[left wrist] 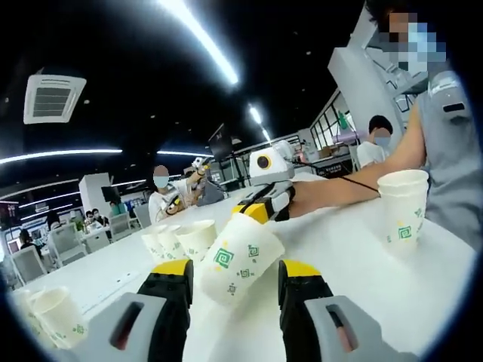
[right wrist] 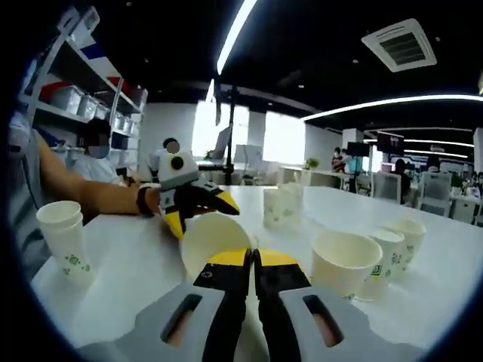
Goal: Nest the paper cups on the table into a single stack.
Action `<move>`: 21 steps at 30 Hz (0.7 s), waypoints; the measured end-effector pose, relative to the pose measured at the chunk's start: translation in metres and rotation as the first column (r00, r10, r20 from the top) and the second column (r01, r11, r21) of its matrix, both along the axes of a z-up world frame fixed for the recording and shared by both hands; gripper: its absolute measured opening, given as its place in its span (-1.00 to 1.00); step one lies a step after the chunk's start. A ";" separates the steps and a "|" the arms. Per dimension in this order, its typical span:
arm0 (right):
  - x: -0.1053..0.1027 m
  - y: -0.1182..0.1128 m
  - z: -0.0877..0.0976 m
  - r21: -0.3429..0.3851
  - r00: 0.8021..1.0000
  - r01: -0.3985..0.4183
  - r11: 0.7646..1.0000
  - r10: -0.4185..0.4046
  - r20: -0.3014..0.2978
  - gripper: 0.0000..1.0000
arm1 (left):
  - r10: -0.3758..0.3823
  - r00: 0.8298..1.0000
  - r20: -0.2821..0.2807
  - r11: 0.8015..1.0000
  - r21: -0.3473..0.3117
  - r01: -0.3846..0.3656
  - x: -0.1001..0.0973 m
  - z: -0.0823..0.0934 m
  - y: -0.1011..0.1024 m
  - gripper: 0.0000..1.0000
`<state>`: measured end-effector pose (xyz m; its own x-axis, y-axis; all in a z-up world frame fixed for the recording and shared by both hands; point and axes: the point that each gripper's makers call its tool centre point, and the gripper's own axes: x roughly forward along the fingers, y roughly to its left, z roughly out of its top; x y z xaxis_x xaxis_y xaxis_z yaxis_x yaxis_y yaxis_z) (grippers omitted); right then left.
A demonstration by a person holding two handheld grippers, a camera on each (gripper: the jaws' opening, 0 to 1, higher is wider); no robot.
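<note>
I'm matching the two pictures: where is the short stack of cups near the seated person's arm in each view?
Left gripper view: the stack of cups stands upright at right on the table.
Right gripper view: it stands at far left.
Shared landmark: the tilted cup between the grippers.

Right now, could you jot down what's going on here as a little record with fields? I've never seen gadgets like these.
Setting: white table in an open office
Left gripper: fingers spread either side of a tilted paper cup, lying mouth away from it
Right gripper: fingers pressed together at that cup's rim
Stack so far: nested cups near the person's arm
Loose cups: several upright, some paired
Task state: cups not yet in a single stack
</note>
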<state>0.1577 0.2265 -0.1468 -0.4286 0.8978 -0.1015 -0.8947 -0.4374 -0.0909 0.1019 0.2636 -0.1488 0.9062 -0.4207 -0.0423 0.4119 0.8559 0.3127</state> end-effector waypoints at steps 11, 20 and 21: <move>-0.008 0.000 0.001 -0.008 0.999 -0.018 1.000 0.018 -0.029 -0.94 | -0.027 1.000 0.016 0.998 0.054 0.026 -0.001 -0.003 -0.011 0.13; -0.024 -0.001 0.000 -0.015 0.997 -0.053 0.999 0.052 -0.049 -0.94 | -0.042 0.999 0.017 0.992 0.120 0.040 -0.002 -0.009 -0.026 0.19; -0.026 0.000 -0.001 -0.017 0.997 -0.059 0.998 0.058 -0.049 -0.94 | -0.042 0.999 0.017 0.992 0.121 0.039 -0.002 -0.009 -0.025 0.19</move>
<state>0.1316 0.2260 -0.1478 -0.4849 0.8693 -0.0958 -0.8708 -0.4901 -0.0396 0.1003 0.2385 -0.1579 0.8896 -0.4501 -0.0776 0.4385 0.7941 0.4209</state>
